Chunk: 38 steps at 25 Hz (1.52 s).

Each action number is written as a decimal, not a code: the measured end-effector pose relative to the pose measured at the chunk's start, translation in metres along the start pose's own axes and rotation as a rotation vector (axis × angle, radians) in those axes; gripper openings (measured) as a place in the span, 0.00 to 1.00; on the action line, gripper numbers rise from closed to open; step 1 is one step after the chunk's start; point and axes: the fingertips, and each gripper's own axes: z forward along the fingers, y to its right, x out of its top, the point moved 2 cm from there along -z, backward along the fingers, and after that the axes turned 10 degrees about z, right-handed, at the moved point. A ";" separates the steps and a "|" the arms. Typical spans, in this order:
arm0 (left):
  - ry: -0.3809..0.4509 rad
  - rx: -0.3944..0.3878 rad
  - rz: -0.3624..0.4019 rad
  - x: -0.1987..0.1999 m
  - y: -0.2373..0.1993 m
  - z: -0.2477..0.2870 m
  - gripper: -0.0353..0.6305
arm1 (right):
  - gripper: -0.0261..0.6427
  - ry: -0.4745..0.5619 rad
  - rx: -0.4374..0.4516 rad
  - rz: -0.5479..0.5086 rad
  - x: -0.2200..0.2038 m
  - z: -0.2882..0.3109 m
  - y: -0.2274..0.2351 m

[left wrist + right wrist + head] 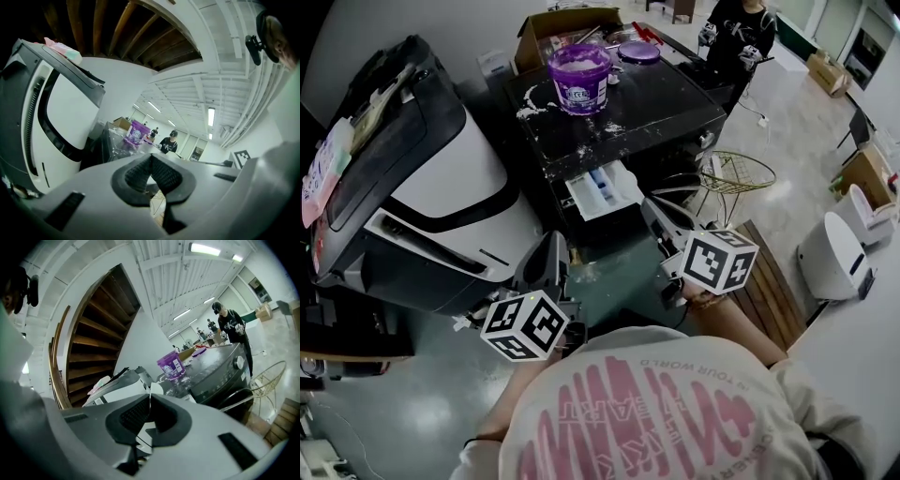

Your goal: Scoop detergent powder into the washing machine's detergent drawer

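A purple detergent tub [578, 77] stands open on the black washing machine's top [656, 108], with its purple lid [638, 52] behind it and white powder spilled around it. The white detergent drawer [602, 190] is pulled out of the machine's front. My left gripper [553, 244] is below and left of the drawer, and my right gripper [652, 210] is just right of it. Both are shut and hold nothing. The tub [137, 132] shows far ahead of the left gripper [151, 159]. The tub [171, 364] and the drawer [156, 388] lie ahead of the right gripper [150, 399].
A grey-and-white machine [431, 187] with a raised lid stands close on the left. A cardboard box [562, 23] sits behind the tub. A person in black [736, 37] stands at the back right. A wire basket [736, 173], wooden slats [773, 281] and a white appliance [834, 258] are at the right.
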 end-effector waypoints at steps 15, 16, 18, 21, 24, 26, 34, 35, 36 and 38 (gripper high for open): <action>-0.029 0.081 -0.045 -0.037 0.014 -0.008 0.06 | 0.04 -0.125 0.012 -0.012 -0.025 -0.004 0.031; -0.028 0.085 -0.045 -0.037 0.014 -0.009 0.06 | 0.04 -0.132 0.014 -0.013 -0.026 -0.005 0.032; -0.028 0.092 -0.044 -0.038 0.016 -0.009 0.06 | 0.04 -0.141 0.019 -0.016 -0.028 -0.006 0.033; -0.030 0.092 -0.042 -0.039 0.020 -0.010 0.06 | 0.04 -0.146 0.024 -0.024 -0.028 -0.009 0.033; -0.030 0.088 -0.039 -0.041 0.024 -0.009 0.06 | 0.04 -0.149 0.024 -0.032 -0.029 -0.012 0.034; -0.030 0.087 -0.036 -0.042 0.027 -0.010 0.06 | 0.04 -0.152 0.023 -0.035 -0.030 -0.015 0.036; -0.033 0.096 -0.034 -0.044 0.032 -0.017 0.06 | 0.04 -0.156 0.026 -0.037 -0.033 -0.022 0.035; -0.034 0.096 -0.034 -0.044 0.032 -0.017 0.06 | 0.04 -0.156 0.026 -0.038 -0.033 -0.022 0.035; -0.036 0.096 -0.033 -0.044 0.032 -0.017 0.06 | 0.04 -0.156 0.026 -0.039 -0.033 -0.023 0.035; -0.037 0.093 -0.029 -0.044 0.033 -0.017 0.06 | 0.04 -0.153 0.025 -0.045 -0.033 -0.024 0.035</action>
